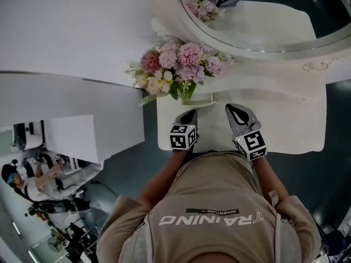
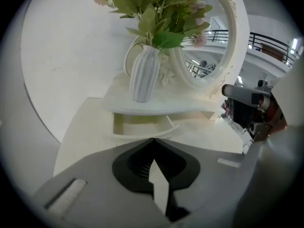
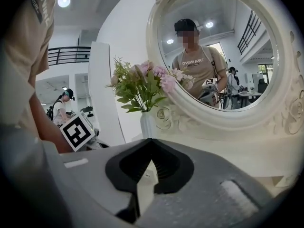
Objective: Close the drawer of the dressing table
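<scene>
Left gripper view shows the small drawer (image 2: 141, 126) open on the bench (image 2: 85, 127) below the vase (image 2: 144, 72), near the left tool (image 2: 153, 141), which like the right tool (image 3: 151, 140) is pressed together and empty, so the approach seems in hand, and next its front needs a straight push.

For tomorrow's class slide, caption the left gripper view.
Shut left gripper faces the open drawer beneath a vase of flowers, beside the mirror.
</scene>
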### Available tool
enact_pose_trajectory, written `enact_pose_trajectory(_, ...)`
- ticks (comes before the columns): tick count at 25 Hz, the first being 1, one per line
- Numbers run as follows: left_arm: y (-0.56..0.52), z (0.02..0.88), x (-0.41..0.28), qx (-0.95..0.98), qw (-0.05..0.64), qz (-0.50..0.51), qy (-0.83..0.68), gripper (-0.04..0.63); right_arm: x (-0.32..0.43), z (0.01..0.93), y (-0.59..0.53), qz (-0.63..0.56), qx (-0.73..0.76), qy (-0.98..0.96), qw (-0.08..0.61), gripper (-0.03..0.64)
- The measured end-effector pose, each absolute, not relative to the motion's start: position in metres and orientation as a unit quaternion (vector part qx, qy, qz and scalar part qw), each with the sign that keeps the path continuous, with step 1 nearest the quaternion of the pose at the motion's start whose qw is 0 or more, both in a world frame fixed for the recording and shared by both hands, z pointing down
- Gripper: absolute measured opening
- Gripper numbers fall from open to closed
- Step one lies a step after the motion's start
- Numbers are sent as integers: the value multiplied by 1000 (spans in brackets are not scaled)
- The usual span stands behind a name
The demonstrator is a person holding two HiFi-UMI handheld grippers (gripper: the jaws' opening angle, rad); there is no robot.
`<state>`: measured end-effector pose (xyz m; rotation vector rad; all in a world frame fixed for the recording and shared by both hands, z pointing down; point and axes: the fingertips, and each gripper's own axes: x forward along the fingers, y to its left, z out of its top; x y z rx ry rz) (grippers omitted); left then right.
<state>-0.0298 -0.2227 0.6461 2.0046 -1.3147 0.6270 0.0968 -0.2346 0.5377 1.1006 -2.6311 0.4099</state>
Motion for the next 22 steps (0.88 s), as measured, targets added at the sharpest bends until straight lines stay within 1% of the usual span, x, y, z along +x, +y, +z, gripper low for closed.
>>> enact_pose_trajectory(9, -216, 688, -28, 733, 384, 261, -497, 18, 103, 542, -248, 146, 373, -907, 132, 3)
enact_pose_trajectory(18, -219, 703, -22, 724, 393, 272, -497, 18, 110, 546, -247, 147, 372, -906, 137, 3)
enact_pose_trajectory(22, -220, 705, -23, 725, 385, 278, -499, 18, 114, 551, -245, 150, 375, -904, 139, 3)
